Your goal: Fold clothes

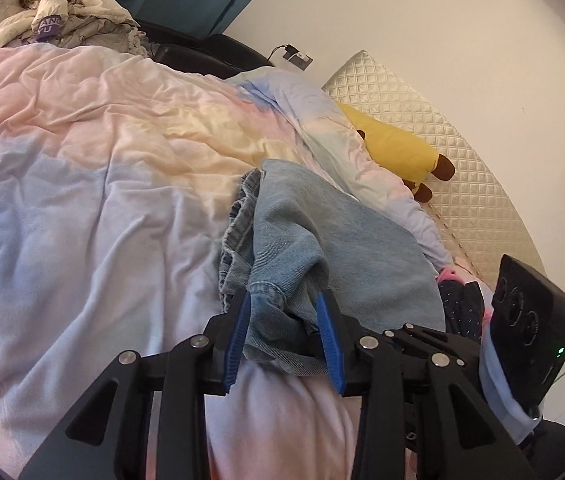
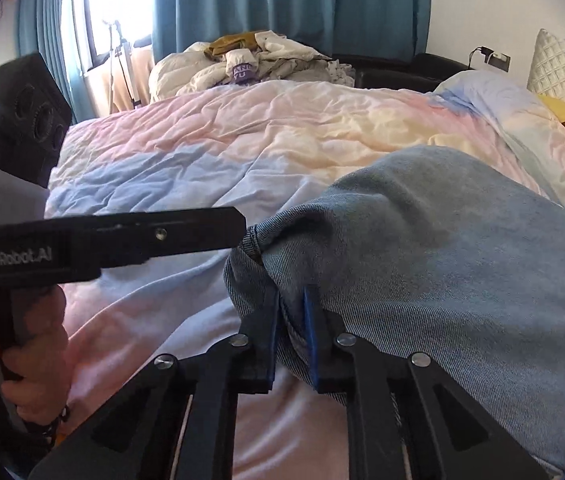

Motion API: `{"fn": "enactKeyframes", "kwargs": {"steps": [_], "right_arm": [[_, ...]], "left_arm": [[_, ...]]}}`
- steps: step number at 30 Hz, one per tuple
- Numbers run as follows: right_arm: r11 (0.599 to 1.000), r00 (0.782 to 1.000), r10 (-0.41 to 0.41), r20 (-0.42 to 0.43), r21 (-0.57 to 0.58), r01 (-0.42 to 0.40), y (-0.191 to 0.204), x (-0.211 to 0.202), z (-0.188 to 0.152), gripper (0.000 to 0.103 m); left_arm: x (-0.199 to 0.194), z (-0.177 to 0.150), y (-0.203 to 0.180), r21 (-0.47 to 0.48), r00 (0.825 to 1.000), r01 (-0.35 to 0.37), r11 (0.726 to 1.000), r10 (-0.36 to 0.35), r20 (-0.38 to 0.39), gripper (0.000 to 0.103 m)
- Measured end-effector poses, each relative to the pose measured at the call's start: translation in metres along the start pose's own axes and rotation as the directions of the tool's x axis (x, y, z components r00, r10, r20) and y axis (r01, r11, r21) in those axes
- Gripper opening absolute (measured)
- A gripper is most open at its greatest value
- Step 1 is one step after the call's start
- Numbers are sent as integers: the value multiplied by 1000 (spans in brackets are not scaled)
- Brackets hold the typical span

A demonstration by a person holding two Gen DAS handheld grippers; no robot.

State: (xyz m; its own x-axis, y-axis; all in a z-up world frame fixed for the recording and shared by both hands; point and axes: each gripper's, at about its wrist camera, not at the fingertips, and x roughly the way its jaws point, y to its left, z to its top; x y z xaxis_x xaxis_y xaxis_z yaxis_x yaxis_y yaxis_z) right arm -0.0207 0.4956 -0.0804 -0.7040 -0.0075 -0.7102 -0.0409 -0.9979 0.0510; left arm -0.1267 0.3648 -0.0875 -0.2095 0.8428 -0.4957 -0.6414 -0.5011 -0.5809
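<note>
Light blue denim jeans [image 1: 322, 232] lie bunched on a pastel duvet [image 1: 82, 160]. In the left wrist view my left gripper [image 1: 284, 312] has its blue pads pressed on a thick fold of the jeans' hem. The right wrist view shows the jeans [image 2: 442, 260] rising as a large mound at the right. My right gripper [image 2: 291, 316] is shut on a thin fold at the mound's near left edge. My left gripper [image 2: 240, 226] reaches in from the left, its tip at the denim's upper left corner, and a hand [image 2: 22, 340] grips its handle.
A pile of unfolded clothes [image 2: 262, 60] sits at the far side of the bed, before blue curtains [image 2: 282, 0]. A yellow plush toy [image 1: 394, 140] lies against the quilted headboard [image 1: 442, 152]. A dark dotted garment [image 1: 462, 304] lies right of the jeans.
</note>
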Motion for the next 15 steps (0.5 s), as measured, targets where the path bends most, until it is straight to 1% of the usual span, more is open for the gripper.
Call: {"fn": "enactKeyframes", "kwargs": {"steps": [2,4,6,7,9,10,11,13,15], "right_arm": [[999,1000,3,21,35,-4,-7,-15,-3,20],[997,999,-13,50,79,9,-17,-34,-9,21],[991,995,-55,83,127,44,-33,-54,-14,22],[984,989,-109,97,152,93,-44,-64,-17,23],[960,969,-217,119,205,190,-66,-83,-23,24],[943,954,-272,125,233,238,-78,-92,-26,24],[916,935,-335,113,270,296,-92,-98,-30,24],[850,889,-451,79,341,401,-120,-109,-39,24],[799,878,-478,2,415,434,-147,-110,-51,24]], "left_arm": [[4,-1,-8,27,1000,-15,1000,15,-1,35],[8,-1,-13,46,998,-56,997,55,7,35],[14,0,-13,49,993,-117,992,117,10,36],[17,1,-11,44,989,-146,988,146,5,35],[22,-1,-5,32,985,-170,985,170,-16,32],[24,-2,-3,29,983,-182,983,183,-27,30],[26,-3,-1,28,980,-196,980,197,-36,30],[30,-4,0,36,976,-211,977,213,-48,30],[33,-3,-2,53,972,-226,973,229,-60,30]]}}
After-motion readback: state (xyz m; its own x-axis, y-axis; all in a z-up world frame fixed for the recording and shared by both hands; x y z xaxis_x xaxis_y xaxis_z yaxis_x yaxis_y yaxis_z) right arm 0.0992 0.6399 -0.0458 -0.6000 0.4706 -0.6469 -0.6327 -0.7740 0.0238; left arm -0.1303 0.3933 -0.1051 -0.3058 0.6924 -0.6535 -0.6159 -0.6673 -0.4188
